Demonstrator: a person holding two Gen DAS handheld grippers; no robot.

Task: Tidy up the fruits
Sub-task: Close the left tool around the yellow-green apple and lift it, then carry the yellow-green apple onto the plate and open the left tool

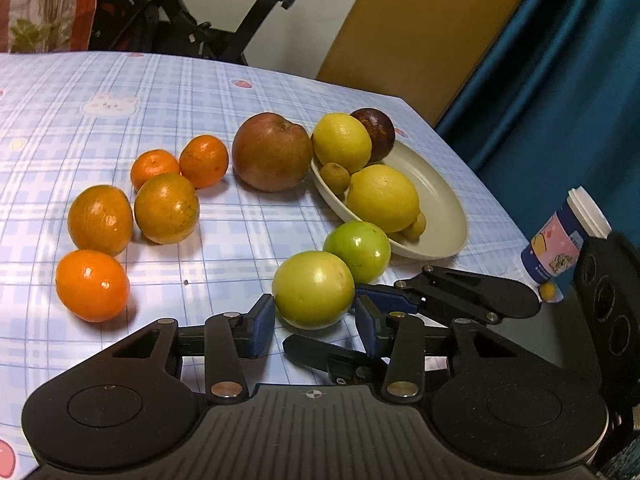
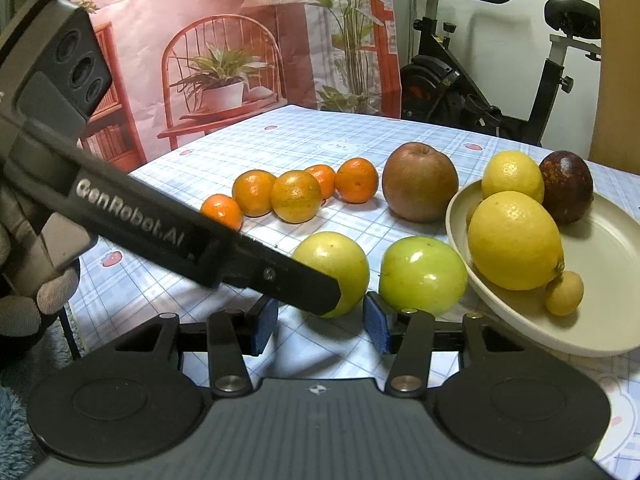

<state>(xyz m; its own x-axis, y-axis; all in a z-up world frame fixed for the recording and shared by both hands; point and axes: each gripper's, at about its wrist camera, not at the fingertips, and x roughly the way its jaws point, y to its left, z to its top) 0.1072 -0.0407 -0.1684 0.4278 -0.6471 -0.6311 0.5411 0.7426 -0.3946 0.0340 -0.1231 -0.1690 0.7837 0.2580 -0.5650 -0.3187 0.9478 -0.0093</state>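
Observation:
A pale green fruit [image 1: 314, 294] [image 2: 340, 264] rests on the checked tablecloth, and my left gripper [image 1: 315, 300] is shut on it at the very tips of its blue pads. One black left finger [image 2: 280, 276] crosses in front of this fruit in the right wrist view. My right gripper [image 2: 320, 300] stands open around the same fruit. Its fingers [image 1: 460, 292] lie one behind and one in front, the front one apart from it. A second green fruit [image 1: 358, 250] [image 2: 422, 276] sits beside the beige plate [image 1: 436, 200] [image 2: 600, 240], which holds two lemons [image 1: 382, 198] [image 2: 514, 240].
Several oranges [image 1: 166, 208] [image 2: 296, 196] cluster to the left and a brownish apple [image 1: 272, 152] [image 2: 420, 182] stands mid-table. A dark purple fruit [image 1: 374, 134] and small yellowish fruits [image 2: 564, 294] share the plate. A paper cup [image 1: 560, 244] stands near the right table edge. A gloved hand [image 2: 24, 280] holds the left gripper.

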